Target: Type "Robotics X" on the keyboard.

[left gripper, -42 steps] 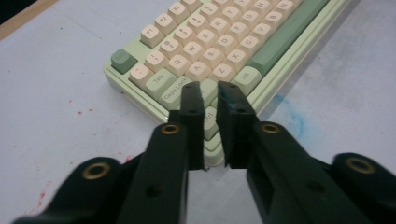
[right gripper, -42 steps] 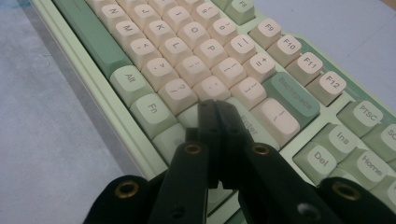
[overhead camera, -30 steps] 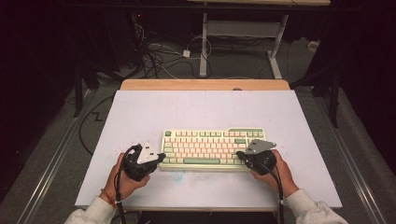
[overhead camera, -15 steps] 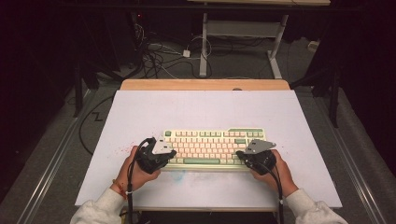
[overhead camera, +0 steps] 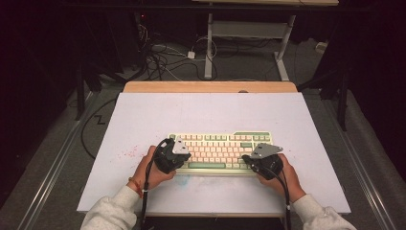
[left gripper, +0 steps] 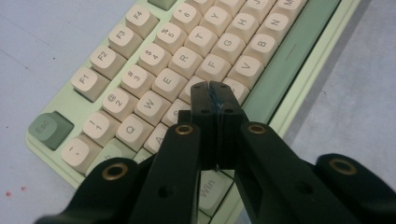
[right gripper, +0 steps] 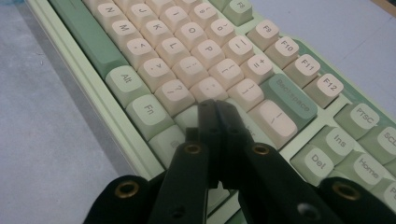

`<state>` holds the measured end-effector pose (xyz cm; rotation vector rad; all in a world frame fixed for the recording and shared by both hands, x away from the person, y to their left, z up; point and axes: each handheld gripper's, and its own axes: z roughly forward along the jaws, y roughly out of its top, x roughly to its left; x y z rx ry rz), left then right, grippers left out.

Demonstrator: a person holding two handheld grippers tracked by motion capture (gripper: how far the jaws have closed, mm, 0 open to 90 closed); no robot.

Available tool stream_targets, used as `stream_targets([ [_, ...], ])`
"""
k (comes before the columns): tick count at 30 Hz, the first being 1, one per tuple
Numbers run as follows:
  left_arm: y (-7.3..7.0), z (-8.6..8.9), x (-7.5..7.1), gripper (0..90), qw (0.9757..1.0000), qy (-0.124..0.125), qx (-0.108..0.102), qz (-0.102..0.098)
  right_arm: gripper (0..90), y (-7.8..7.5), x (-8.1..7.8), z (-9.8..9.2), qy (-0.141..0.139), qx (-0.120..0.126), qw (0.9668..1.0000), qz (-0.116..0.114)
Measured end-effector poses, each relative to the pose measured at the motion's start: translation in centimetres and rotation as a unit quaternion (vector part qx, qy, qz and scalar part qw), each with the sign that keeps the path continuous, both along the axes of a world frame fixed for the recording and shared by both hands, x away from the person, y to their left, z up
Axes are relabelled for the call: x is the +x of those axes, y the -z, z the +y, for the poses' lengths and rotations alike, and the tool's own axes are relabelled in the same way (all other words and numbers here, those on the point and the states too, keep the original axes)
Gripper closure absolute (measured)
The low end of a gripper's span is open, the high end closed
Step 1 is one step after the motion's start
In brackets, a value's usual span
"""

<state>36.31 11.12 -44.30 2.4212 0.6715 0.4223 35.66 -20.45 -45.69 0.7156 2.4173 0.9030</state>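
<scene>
With both pairs of jaws shut empty over the keyboard (overhead camera: 220, 150), could easily strike two neighbouring keys at once.

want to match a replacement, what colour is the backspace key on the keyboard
Muted green, unlike the cream letter keys around it. The backspace key shows best in the right gripper view.

The scene is seen from above and behind the person, looking forward and down over the whole white-topped table (overhead camera: 143, 120), from well back. The pale green keyboard with cream keycaps (overhead camera: 220, 143) is seen very near in the left gripper view (left gripper: 154, 70), along closed black jaws, over its left end. Its right end (right gripper: 224, 51) is seen equally near in the right gripper view. The keyboard is shared by all three views.
</scene>
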Motion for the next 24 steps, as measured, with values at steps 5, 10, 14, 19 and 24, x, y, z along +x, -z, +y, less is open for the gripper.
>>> stream_targets([
  [5,0.24,-0.61,0.35,86.4,0.9999,0.005,0.009,0.001,90.0,0.00,0.00,-0.01,0.000,0.000,1.0000,0.000],
  [10,0.07,-0.85,0.48,86.4,0.9999,0.006,0.009,-0.003,90.0,0.01,0.00,0.00,-0.001,0.000,1.0000,0.000],
  [14,0.04,-0.88,0.48,86.4,0.9999,0.008,0.011,-0.002,90.0,0.00,0.00,0.00,-0.001,-0.001,1.0000,-0.001],
  [19,0.19,-0.84,0.51,86.3,0.9998,0.009,0.017,0.000,90.0,0.02,-0.04,0.05,0.001,-0.001,1.0000,-0.001],
  [24,0.28,-0.93,0.43,86.3,0.9997,0.012,0.020,0.001,90.0,0.02,-0.07,0.06,0.001,-0.003,1.0000,-0.003],
])
